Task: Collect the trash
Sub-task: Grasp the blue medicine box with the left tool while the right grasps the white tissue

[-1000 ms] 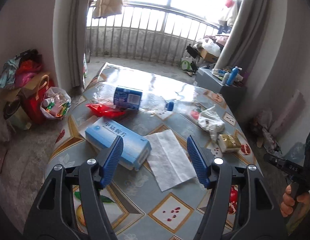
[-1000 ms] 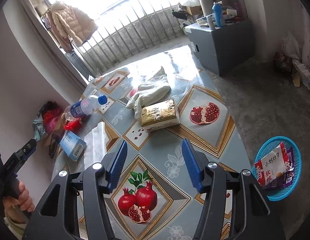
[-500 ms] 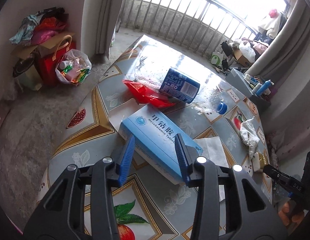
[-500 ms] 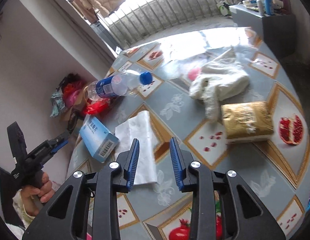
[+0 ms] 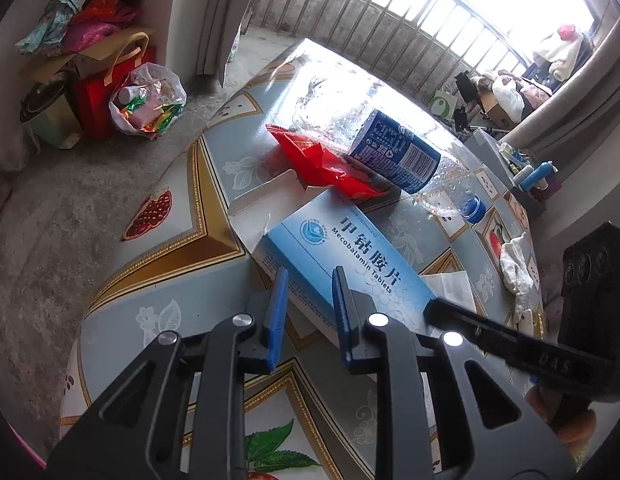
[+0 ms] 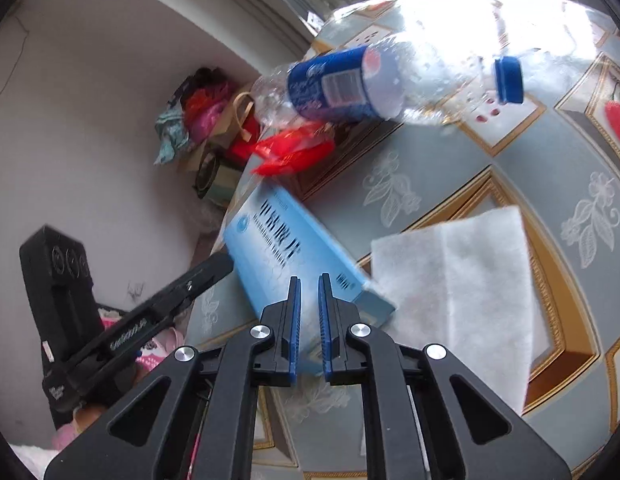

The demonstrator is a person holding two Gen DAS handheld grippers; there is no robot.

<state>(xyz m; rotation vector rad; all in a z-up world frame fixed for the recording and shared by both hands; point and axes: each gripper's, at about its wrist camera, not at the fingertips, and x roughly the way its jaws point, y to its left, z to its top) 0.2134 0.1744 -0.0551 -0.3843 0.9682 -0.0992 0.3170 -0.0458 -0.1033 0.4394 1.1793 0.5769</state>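
A light blue tablet box [image 5: 342, 256] lies on the patterned table [image 5: 181, 264], its end flap open. My left gripper [image 5: 307, 276] hovers at the box's near edge, jaws partly closed with a gap, holding nothing. My right gripper [image 6: 308, 284] is over the box's other end [image 6: 285, 248], jaws nearly together with a narrow gap; I cannot tell whether they touch the box. A red wrapper [image 5: 322, 160] and a clear plastic bottle [image 5: 390, 152] with a blue cap lie beyond the box. A white paper napkin [image 6: 458, 296] lies beside the box.
A crumpled white tissue [image 5: 514, 264] lies further along the table. Bags and boxes [image 5: 93, 76] sit on the floor by the wall left of the table. A grey cabinet [image 5: 506, 168] with bottles stands beyond the table. The right gripper's body [image 5: 510, 340] crosses the left view.
Both grippers moved in over the blue tablet box from opposite ends. Both sets of jaws narrowed, the right far more than the left.
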